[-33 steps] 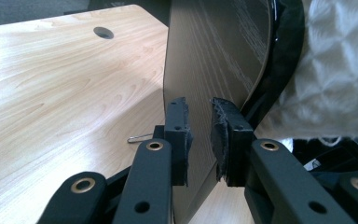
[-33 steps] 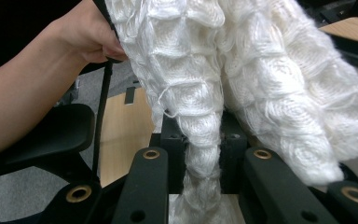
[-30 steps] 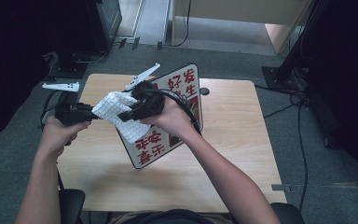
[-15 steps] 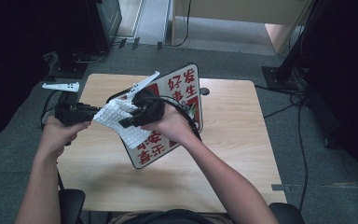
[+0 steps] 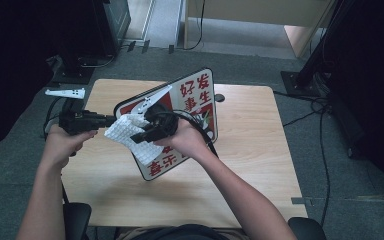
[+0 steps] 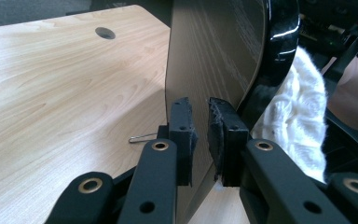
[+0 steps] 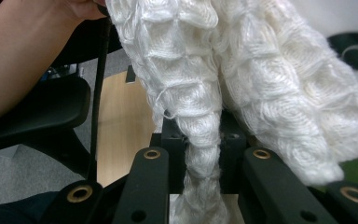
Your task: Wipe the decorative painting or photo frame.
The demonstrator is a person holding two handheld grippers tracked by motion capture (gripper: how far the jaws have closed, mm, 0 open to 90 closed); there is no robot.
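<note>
We hold the sign board [image 5: 192, 107] tilted up off the wooden worktop [image 5: 260, 150], its edge pinched between the jaws of the left gripper [image 6: 200, 135], which have just been closing on it; the foam pads sit on either side of the thin panel. The right gripper [image 7: 203, 140] has its jaws clamped on a bunched fold of the white cloth [image 7: 242, 79], which rests against the board's printed face. We judge the main risk to be the board twisting or slipping out of that narrow edge grip if the cloth is pressed too hard, since the panel is stiff, glossy and black-rimmed, with a smooth wood-grain back. The cloth is soft, loosely woven in a waffle pattern, and could snag or pull free of the jaws when dragged across the rim.
</note>
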